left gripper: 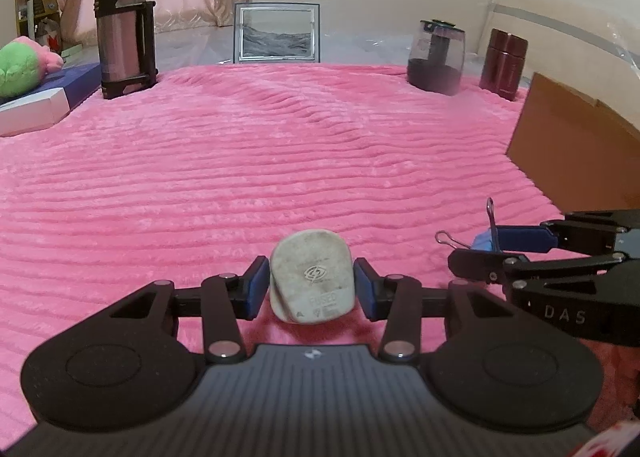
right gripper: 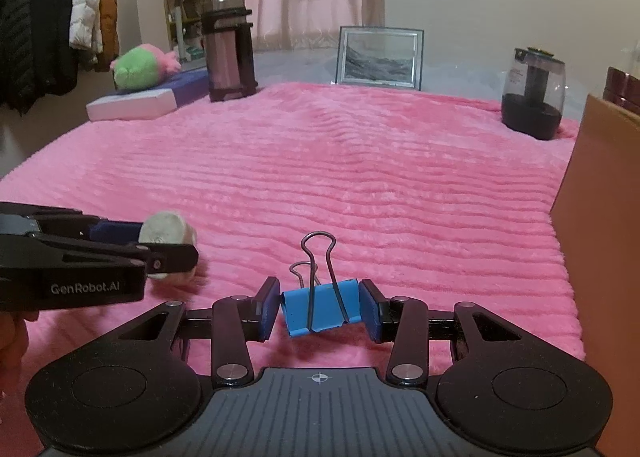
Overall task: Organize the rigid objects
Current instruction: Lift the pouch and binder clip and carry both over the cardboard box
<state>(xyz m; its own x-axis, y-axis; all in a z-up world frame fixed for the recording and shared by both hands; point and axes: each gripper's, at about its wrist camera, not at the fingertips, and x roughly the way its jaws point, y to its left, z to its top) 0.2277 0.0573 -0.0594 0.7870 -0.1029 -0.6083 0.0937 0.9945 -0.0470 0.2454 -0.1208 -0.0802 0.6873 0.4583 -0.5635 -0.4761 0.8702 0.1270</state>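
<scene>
My left gripper [left gripper: 311, 284] is shut on a worn white fused plug [left gripper: 312, 276], low over the pink ribbed blanket [left gripper: 280, 161]. My right gripper [right gripper: 320, 309] has its pads against both sides of a blue binder clip [right gripper: 320, 309] with wire handles standing up. The two grippers are side by side near the blanket's front. The right gripper and clip [left gripper: 482, 243] show at the right of the left wrist view. The left gripper with the plug [right gripper: 166, 229] shows at the left of the right wrist view.
A cardboard box [left gripper: 576, 153] stands at the right edge. At the back are a steel thermos [left gripper: 124, 29], a picture frame [left gripper: 277, 33], a dark glass jar [left gripper: 436, 57] and a maroon canister [left gripper: 504, 63]. A plush toy [left gripper: 20, 65] lies on flat boxes at left.
</scene>
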